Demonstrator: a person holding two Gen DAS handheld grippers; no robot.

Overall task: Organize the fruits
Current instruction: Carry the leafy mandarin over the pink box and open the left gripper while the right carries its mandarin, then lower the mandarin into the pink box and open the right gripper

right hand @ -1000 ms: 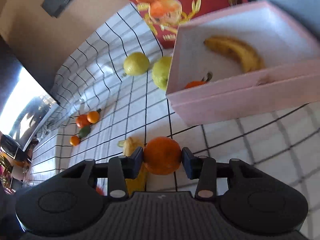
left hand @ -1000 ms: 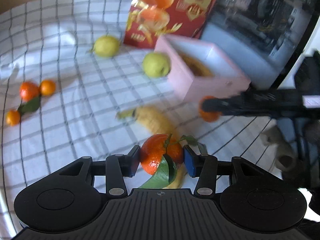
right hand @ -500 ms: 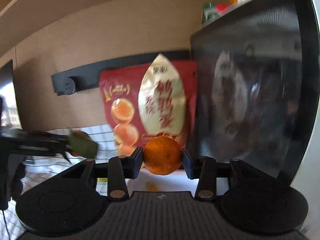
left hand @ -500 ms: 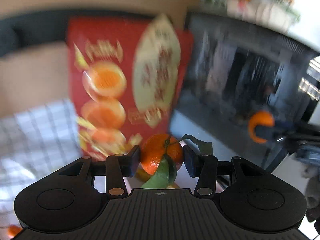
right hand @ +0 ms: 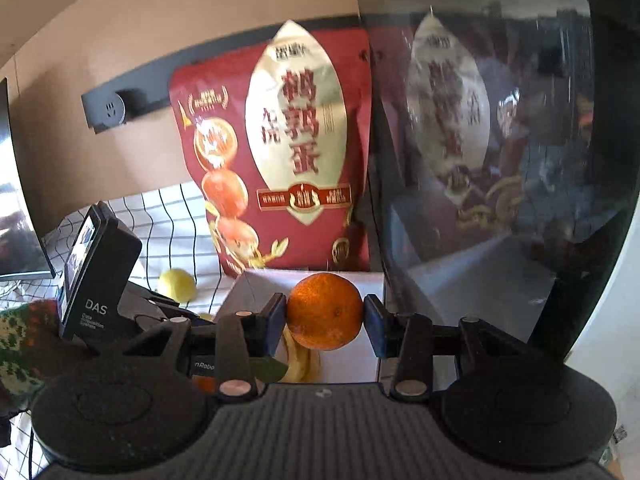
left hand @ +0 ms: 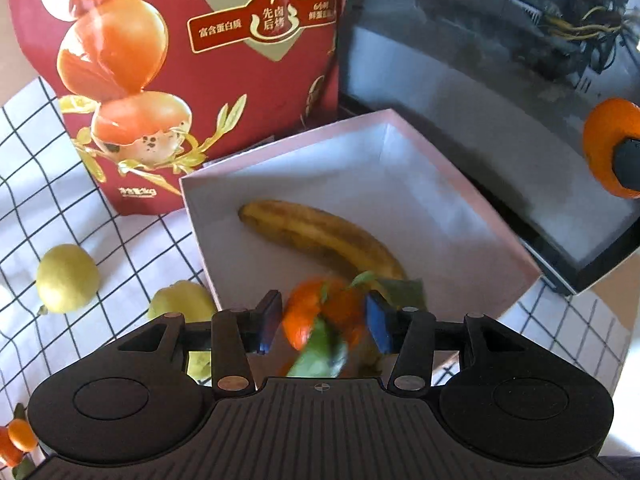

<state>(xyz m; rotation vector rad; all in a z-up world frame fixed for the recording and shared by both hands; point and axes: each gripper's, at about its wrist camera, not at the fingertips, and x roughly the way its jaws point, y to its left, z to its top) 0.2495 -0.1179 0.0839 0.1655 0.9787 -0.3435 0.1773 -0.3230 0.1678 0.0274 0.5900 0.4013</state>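
Box is the landmark: pink, open top, 1 banana lying flat on its floor.

Left gripper hangs over the box's near rim with the leafy mandarin between its blue pads. Fruit is motion-blurred, and a sliver of gap shows on the left pad side, so I can't tell whether the grip is firm or just letting go. Green leaves trail below and toward the box interior.

Right gripper is closed to fruit width on a plain orange, both pads touching at the equator. It sits level, on the near side of the box, above rim height. Same fruit shows in the left view, off the box's right side.

Outside the box: 2 yellow-green fruits, round one well off the left wall, second one touching or just beside the left near corner. Small tangerines far left of the box on the checked cloth. Red snack bag stands behind the box.

Handling, my read: citrus is light, round, thin-skinned, rolls easily. Grip across the widest diameter, moderate force only. Keep the leaves out of the pads, they slip and tear. Release low inside the box, clear of the banana, which looks soft and bruisable.
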